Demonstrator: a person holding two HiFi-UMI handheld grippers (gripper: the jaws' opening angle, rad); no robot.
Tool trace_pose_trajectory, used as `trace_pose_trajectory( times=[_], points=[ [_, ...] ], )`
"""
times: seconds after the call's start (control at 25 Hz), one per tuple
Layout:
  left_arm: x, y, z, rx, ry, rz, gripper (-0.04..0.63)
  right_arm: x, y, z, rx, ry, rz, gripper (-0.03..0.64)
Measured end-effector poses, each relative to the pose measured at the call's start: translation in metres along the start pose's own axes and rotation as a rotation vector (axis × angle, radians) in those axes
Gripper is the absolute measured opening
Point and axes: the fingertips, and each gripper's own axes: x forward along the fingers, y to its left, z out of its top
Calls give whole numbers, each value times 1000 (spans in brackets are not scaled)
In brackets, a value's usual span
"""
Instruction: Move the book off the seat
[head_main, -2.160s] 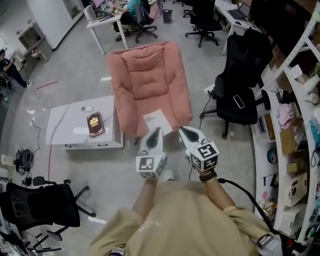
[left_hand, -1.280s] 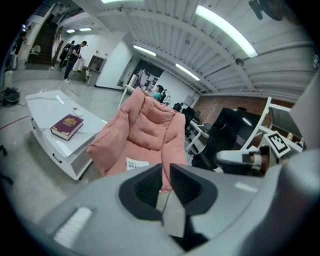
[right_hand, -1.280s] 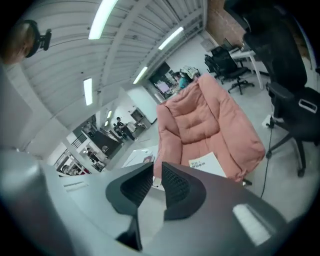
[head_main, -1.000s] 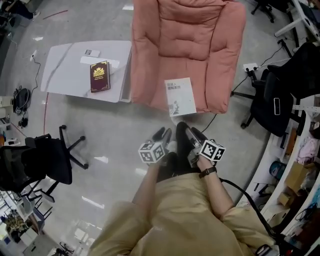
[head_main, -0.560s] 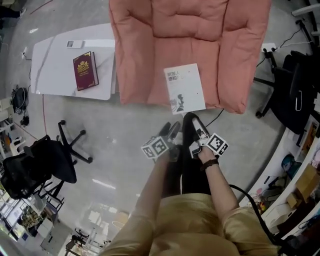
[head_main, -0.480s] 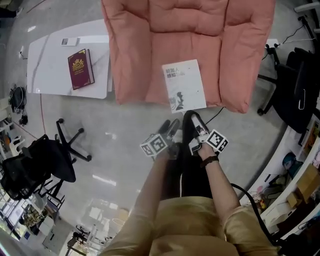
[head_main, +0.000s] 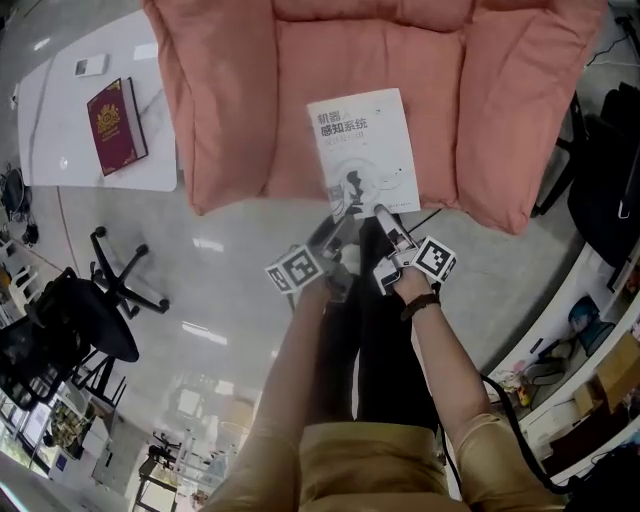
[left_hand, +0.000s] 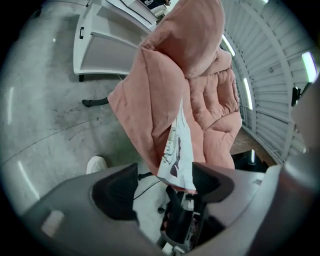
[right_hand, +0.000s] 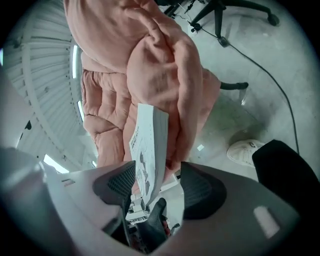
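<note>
A white book (head_main: 360, 150) lies on the front of the pink armchair seat (head_main: 240, 110), its near edge jutting over the seat's front. My left gripper (head_main: 334, 226) and right gripper (head_main: 384, 216) reach side by side to that near edge. In the left gripper view the book's corner (left_hand: 178, 150) stands between the wide-apart jaws of my left gripper (left_hand: 166, 182), close to the right-hand pad with a broad gap to the other. In the right gripper view the book's edge (right_hand: 148, 150) sits between the opening jaws of my right gripper (right_hand: 159, 188), near the left-hand pad and clear of the other.
A low white table (head_main: 60, 150) left of the armchair carries a dark red book (head_main: 115, 112) and a small flat device (head_main: 88, 65). Black office chairs stand at the left (head_main: 60, 320) and right (head_main: 610, 170). The person's white shoe (left_hand: 95, 164) is below the grippers.
The head view has closed in on the armchair. Both grippers moved forward from above the floor to the book's near edge, and their jaws now straddle it.
</note>
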Motion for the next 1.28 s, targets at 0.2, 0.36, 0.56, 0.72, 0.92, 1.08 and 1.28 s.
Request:
trace_pose_trajectory(
  times=[0.2, 0.36, 0.56, 0.72, 0.92, 1.08, 1.28],
  points=[
    [12, 1, 4, -33, -18, -43, 246, 11, 4, 8, 21, -5, 107, 129],
    [13, -1, 4, -48, -4, -15, 83, 10, 9, 6, 33, -10, 97, 80],
    [6, -22, 4, 16, 56, -49, 51, 5, 27, 6, -34, 5, 75, 54],
    [-6, -42, 7, 97, 61, -43, 46, -5, 46, 4, -54, 5, 62, 51],
    [-29, -72, 6, 125, 77, -32, 49, -24, 69, -7, -6, 12, 12, 50],
    [-47, -96, 5, 144, 68, -54, 51, -40, 90, -15, -10, 8, 1, 49],
    [-74, -139, 4, 184, 51, -93, 51, -66, 139, -21, -63, -16, 59, 49]
  ],
)
